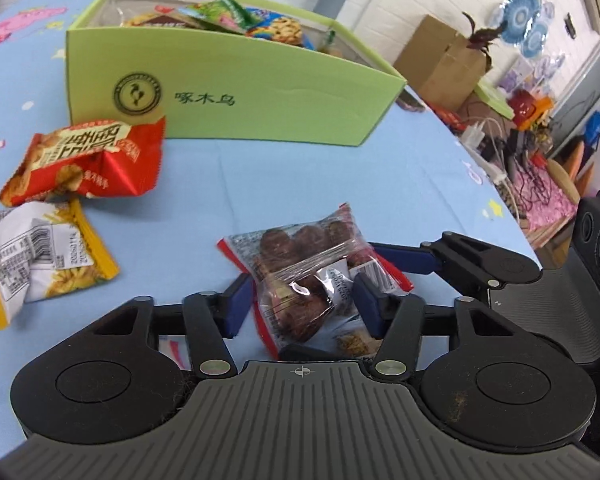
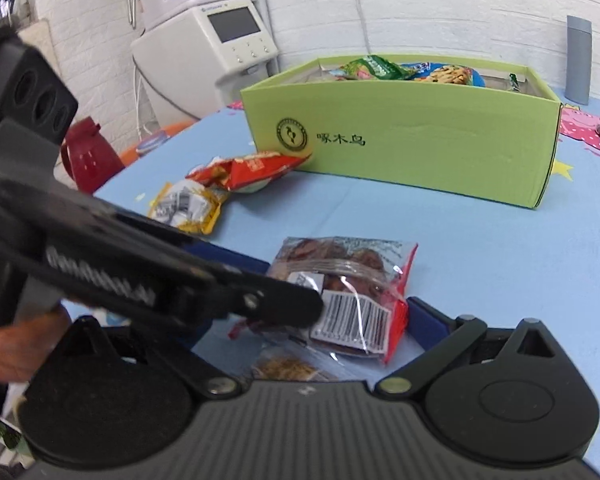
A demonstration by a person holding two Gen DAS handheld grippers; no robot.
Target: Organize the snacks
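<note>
A clear packet of brown dates (image 1: pixel 300 280) with red edges lies on the blue tablecloth, between the blue pads of my left gripper (image 1: pixel 300 300), whose jaws are open around it. The same packet (image 2: pixel 348 292) lies between the open jaws of my right gripper (image 2: pixel 300 320), whose left finger is hidden behind the left gripper's body. The right gripper (image 1: pixel 420 258) reaches in from the right in the left wrist view. A green box (image 1: pixel 236 96) holding several snack packets stands behind. A red packet (image 1: pixel 88 156) and a yellow-white packet (image 1: pixel 40 256) lie at the left.
The green box (image 2: pixel 412 140) sits mid-table in the right wrist view, with the red packet (image 2: pixel 252 168) and yellow packet (image 2: pixel 188 204) to its left. A small flat snack (image 2: pixel 288 368) lies under the dates. A red jug (image 2: pixel 86 156) and a white machine (image 2: pixel 212 52) stand beyond the table edge.
</note>
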